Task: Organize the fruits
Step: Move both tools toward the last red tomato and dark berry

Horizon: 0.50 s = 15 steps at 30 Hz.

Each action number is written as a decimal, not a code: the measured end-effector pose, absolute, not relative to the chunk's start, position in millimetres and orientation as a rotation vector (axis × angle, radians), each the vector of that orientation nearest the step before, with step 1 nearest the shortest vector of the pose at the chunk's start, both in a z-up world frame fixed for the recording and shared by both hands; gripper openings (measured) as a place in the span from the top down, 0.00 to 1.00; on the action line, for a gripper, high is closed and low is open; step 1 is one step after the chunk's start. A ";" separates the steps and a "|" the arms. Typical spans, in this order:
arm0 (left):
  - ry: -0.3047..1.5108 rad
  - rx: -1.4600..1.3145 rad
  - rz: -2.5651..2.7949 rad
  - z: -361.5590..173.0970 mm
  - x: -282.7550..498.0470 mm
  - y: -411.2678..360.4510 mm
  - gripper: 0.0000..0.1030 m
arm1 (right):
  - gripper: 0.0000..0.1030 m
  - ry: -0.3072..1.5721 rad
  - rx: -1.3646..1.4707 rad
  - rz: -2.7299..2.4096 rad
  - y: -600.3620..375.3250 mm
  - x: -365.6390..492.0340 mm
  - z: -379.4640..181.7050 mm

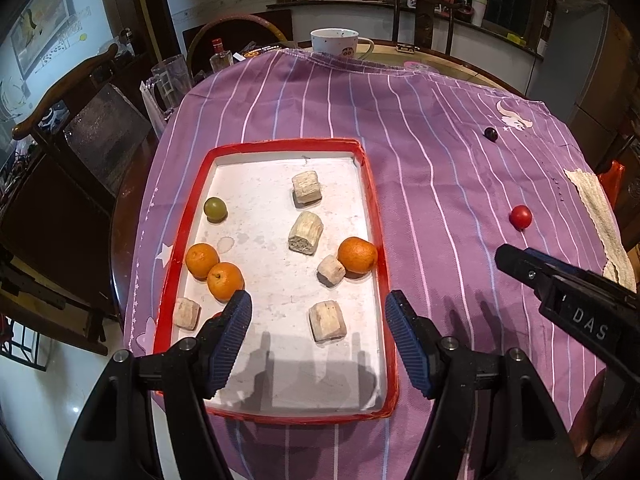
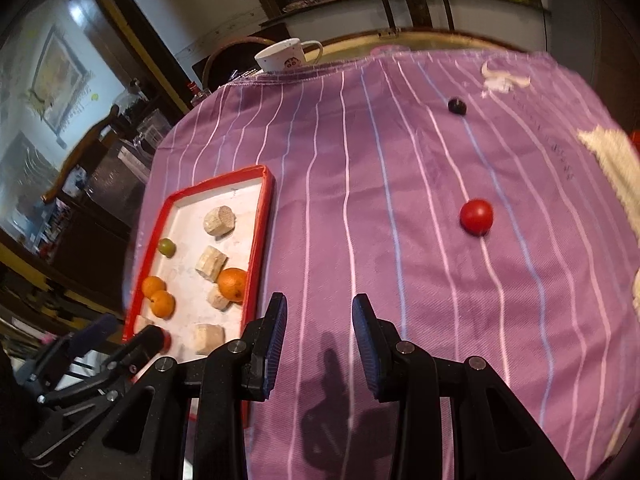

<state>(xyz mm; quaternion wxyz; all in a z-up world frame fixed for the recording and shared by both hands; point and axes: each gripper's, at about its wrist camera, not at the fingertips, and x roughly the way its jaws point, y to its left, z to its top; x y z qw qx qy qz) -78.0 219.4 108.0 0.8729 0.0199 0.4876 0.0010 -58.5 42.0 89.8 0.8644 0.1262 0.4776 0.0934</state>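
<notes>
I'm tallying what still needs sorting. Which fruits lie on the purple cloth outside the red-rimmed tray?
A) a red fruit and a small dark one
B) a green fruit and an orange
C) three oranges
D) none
A: the red fruit and the small dark fruit sit on the bare cloth, while the oranges and the green fruit are inside the tray.

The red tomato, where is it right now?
The red tomato lies on the purple striped cloth, outside and right of the red-rimmed tray, nearer than the small dark fruit.
</notes>
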 end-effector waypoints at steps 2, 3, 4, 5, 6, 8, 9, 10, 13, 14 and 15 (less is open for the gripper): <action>1.023 0.043 0.001 106.5 -76.6 219.1 0.33 | 0.63 0.987 0.224 0.181 45.8 -59.7 91.9; 1.024 0.046 0.000 105.9 -76.2 218.6 0.33 | 0.63 0.983 0.210 0.176 47.2 -60.1 92.3; 1.024 0.048 -0.002 105.3 -75.9 218.2 0.33 | 0.63 0.980 0.195 0.169 48.0 -60.3 92.3; 1.025 0.049 -0.004 104.7 -75.7 217.6 0.33 | 0.63 0.978 0.183 0.163 48.9 -60.1 92.0; 1.026 0.049 -0.006 104.1 -75.4 217.2 0.33 | 0.63 0.977 0.170 0.156 49.7 -60.3 91.6; 1.030 0.050 -0.008 102.7 -74.7 216.6 0.33 | 0.63 0.974 0.140 0.140 51.6 -60.6 90.9; 1.033 0.049 -0.009 101.8 -74.1 216.3 0.33 | 0.63 0.974 0.120 0.128 52.5 -60.7 90.3; 1.036 0.048 -0.010 101.0 -73.2 216.1 0.33 | 0.63 0.974 0.107 0.120 53.2 -61.2 89.9; 1.040 0.048 -0.010 99.0 -71.6 215.3 0.33 | 0.63 0.971 0.058 0.088 54.5 -61.1 88.8; 1.042 0.049 -0.011 98.3 -71.0 214.8 0.33 | 0.63 0.969 0.044 0.078 54.6 -61.0 88.5; 1.043 0.049 -0.012 97.9 -70.8 214.4 0.33 | 0.63 0.968 0.029 0.068 54.6 -60.4 88.1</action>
